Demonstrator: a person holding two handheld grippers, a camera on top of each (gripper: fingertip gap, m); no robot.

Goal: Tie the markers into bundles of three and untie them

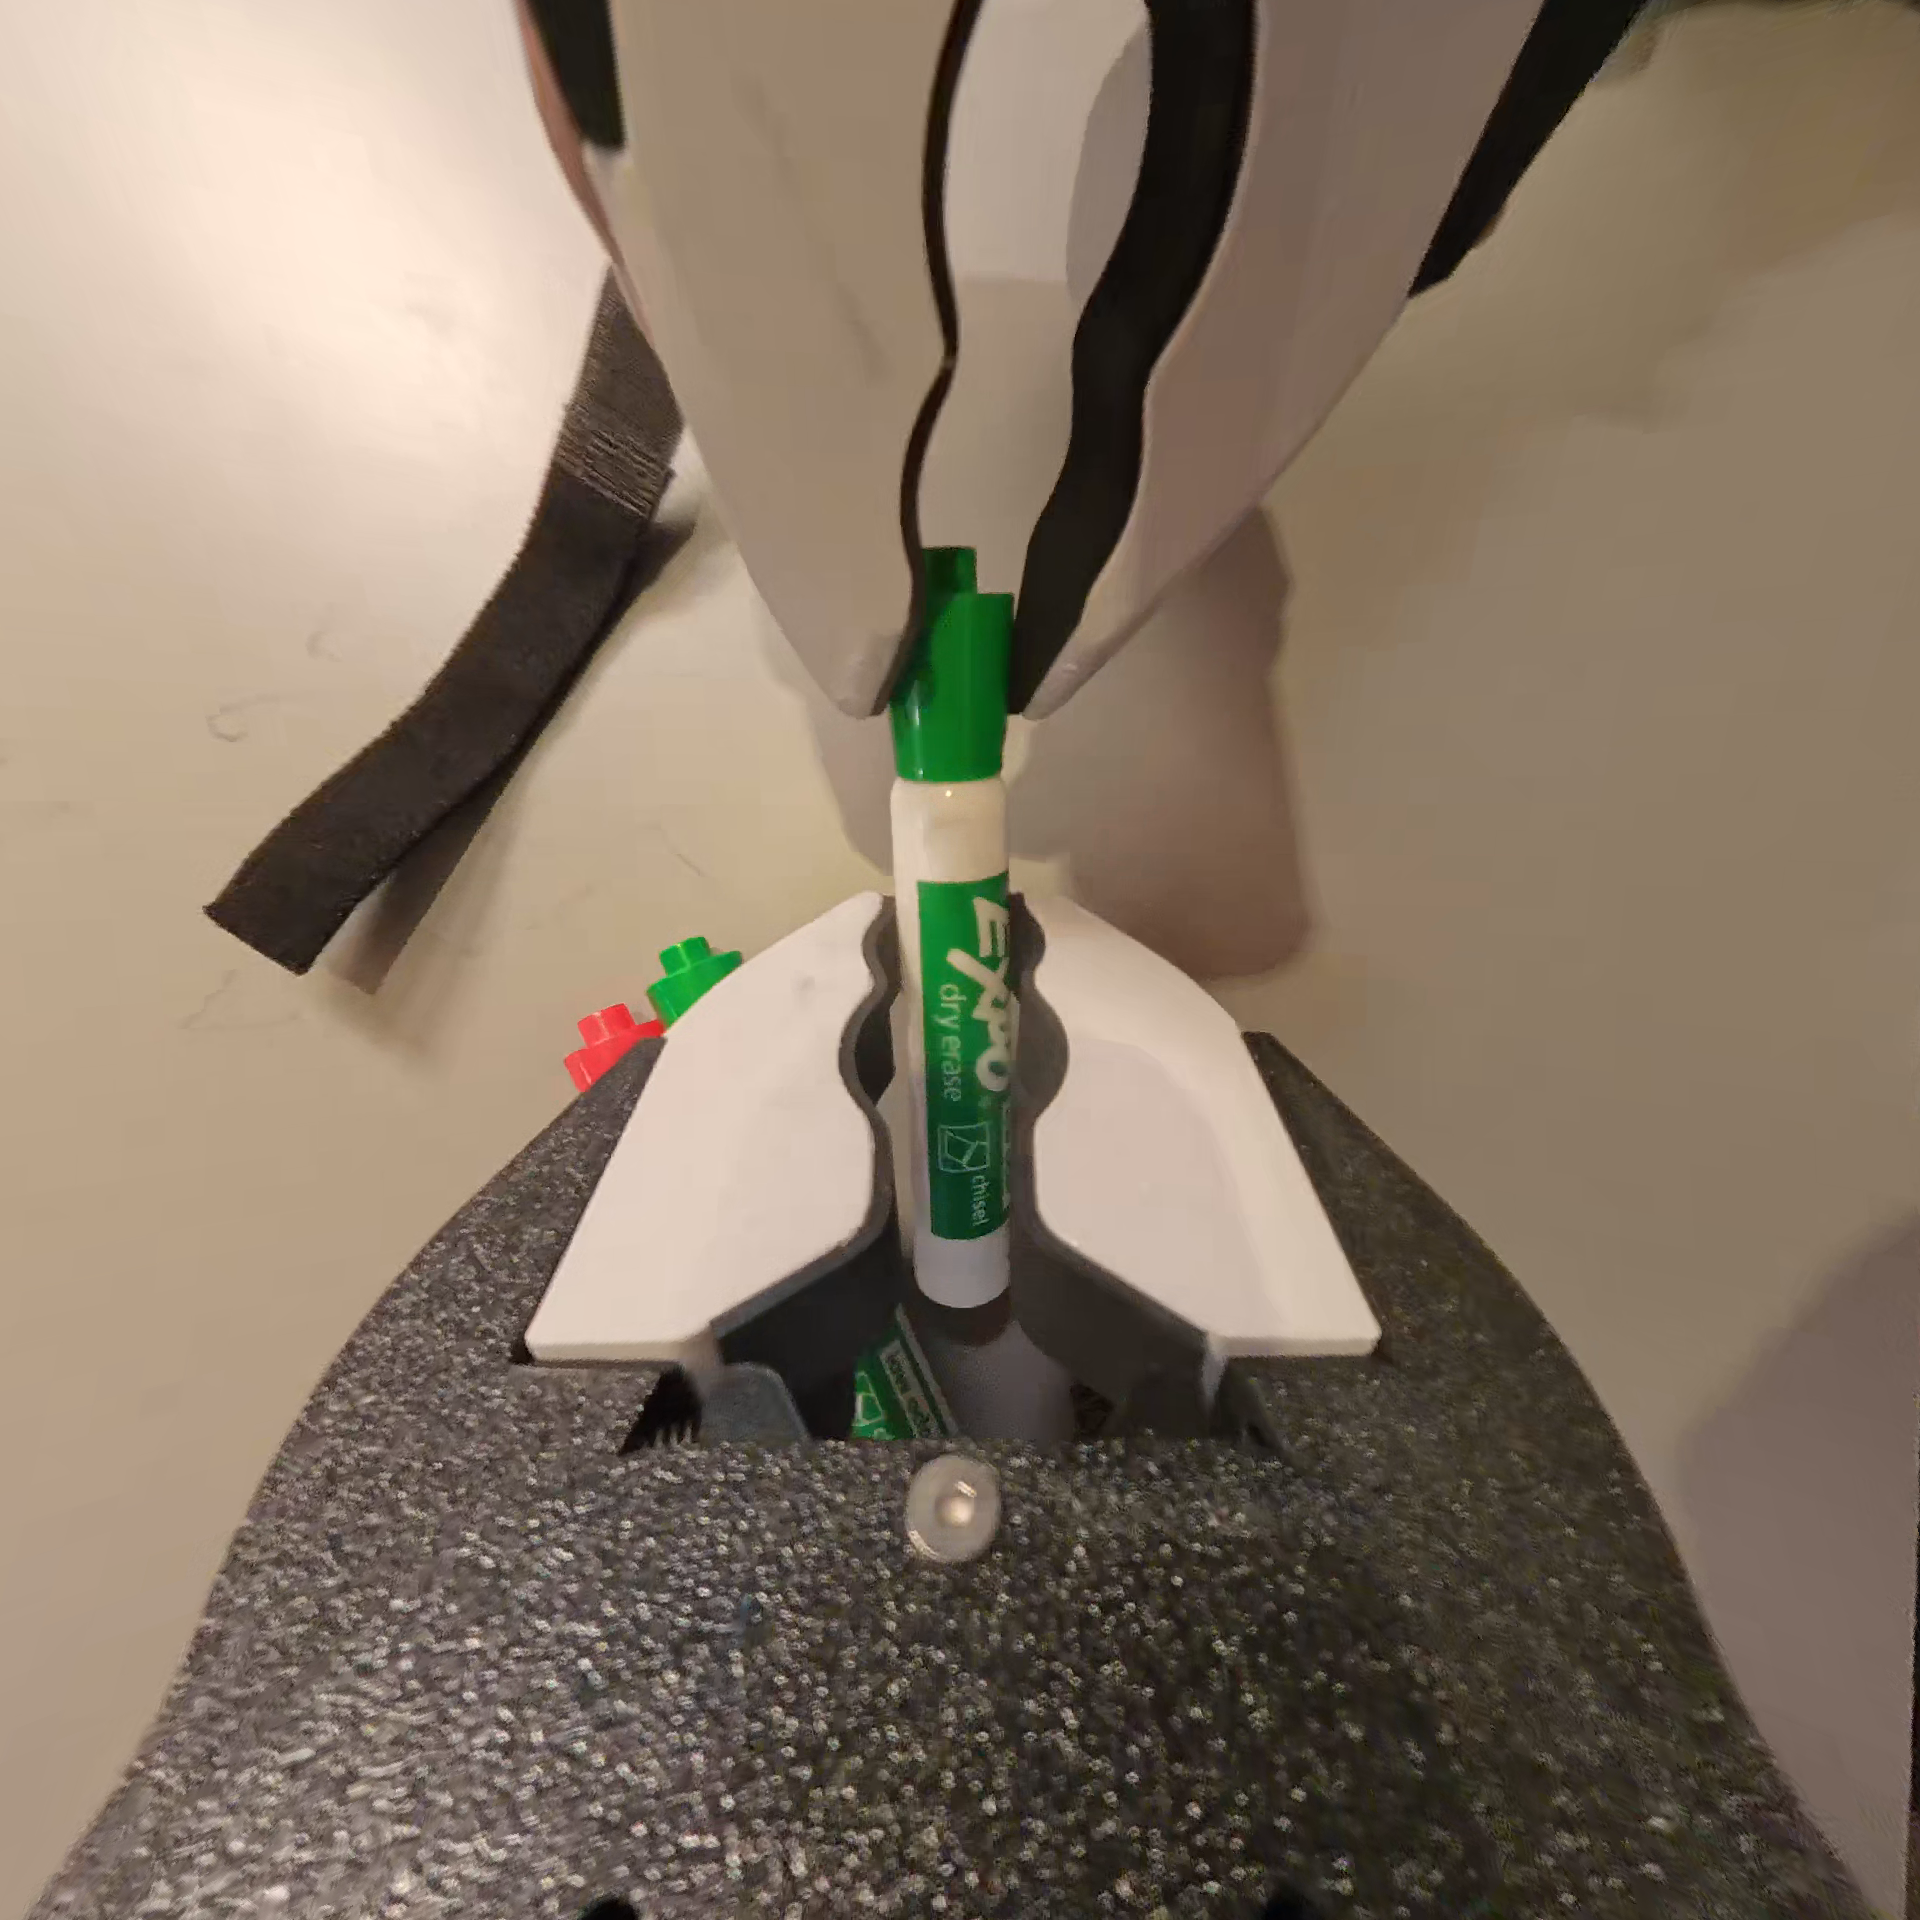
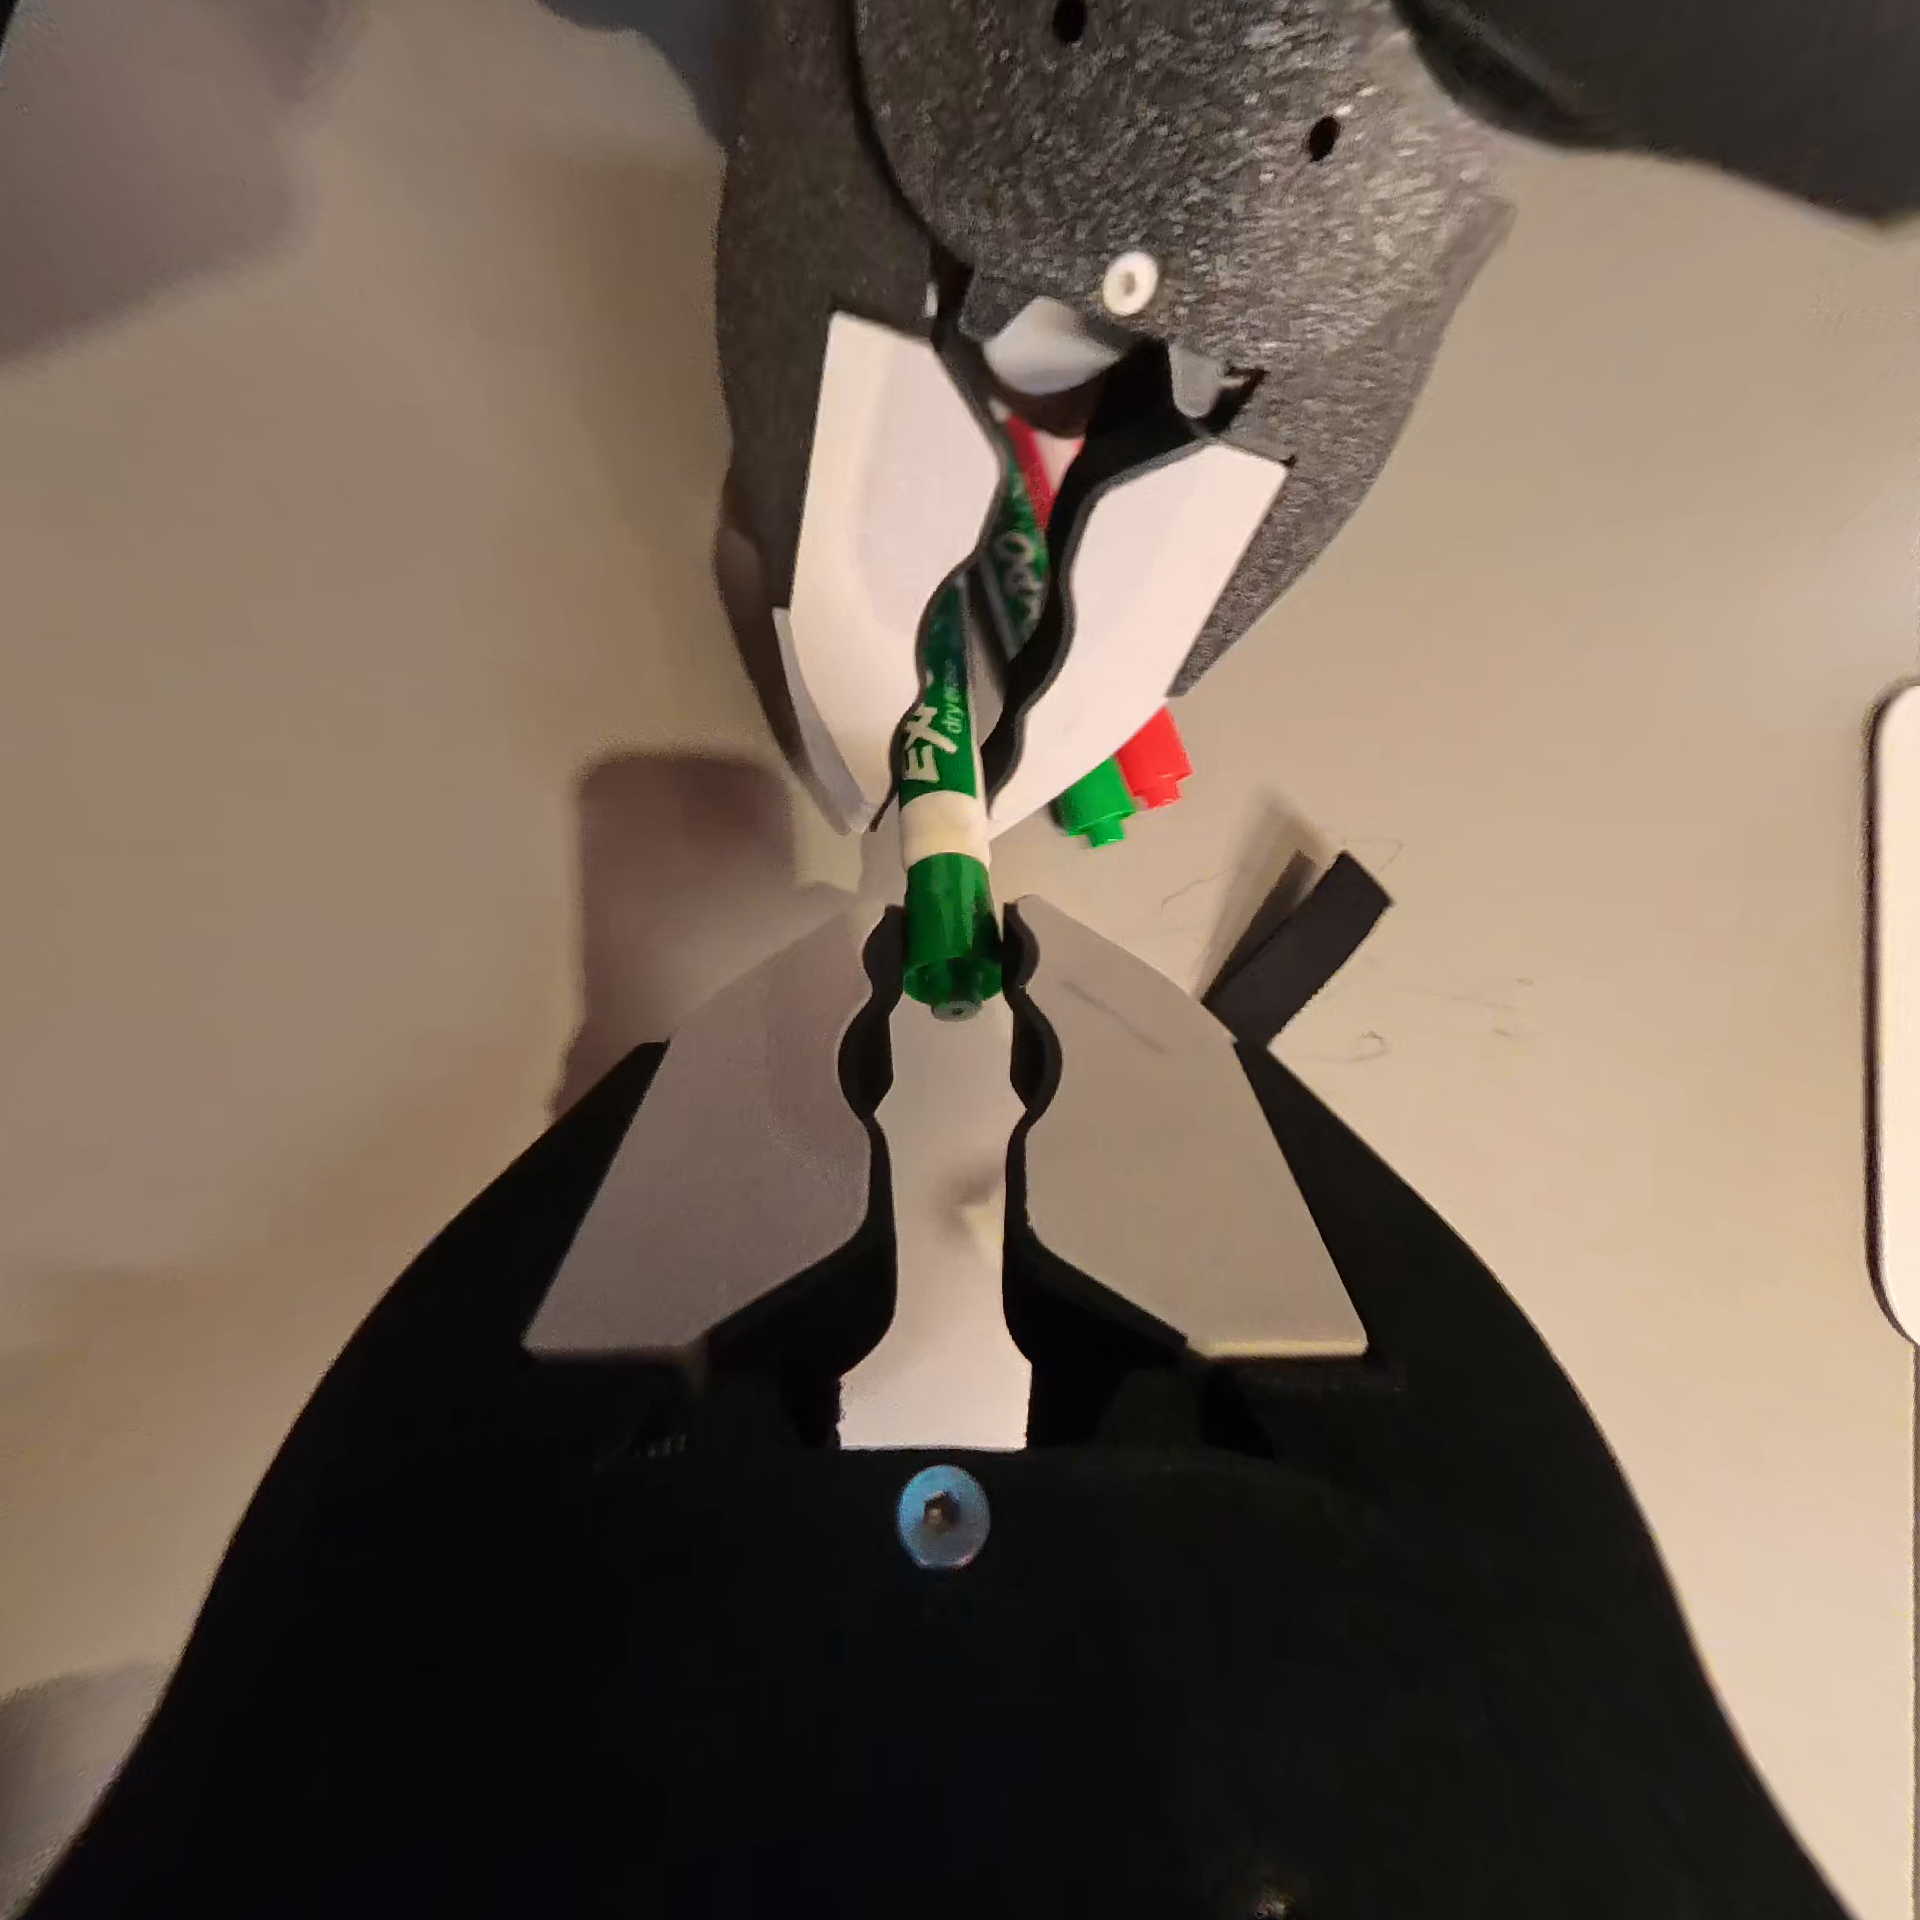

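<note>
A green-capped white marker (image 1: 958, 997) is clamped by its barrel between the white fingers of my left gripper (image 1: 961, 925). My right gripper (image 2: 951, 925) comes from the opposite side and is shut on that marker's green cap (image 2: 948, 935). The right gripper also shows at the top of the left wrist view (image 1: 951, 696), and the left gripper shows at the top of the right wrist view (image 2: 925, 810). A second green marker (image 1: 691, 977) and a red marker (image 1: 608, 1044) lie on the table under the left gripper, mostly hidden. They also show in the right wrist view, green (image 2: 1091, 805) and red (image 2: 1153, 764).
A black hook-and-loop strap (image 1: 447, 769) lies loose on the cream table (image 1: 208, 312), left of the grippers; its end shows in the right wrist view (image 2: 1299, 940). A white flat object (image 2: 1896, 997) sits at the right edge. Spacing between my two grippers at the tips: around 4 cm.
</note>
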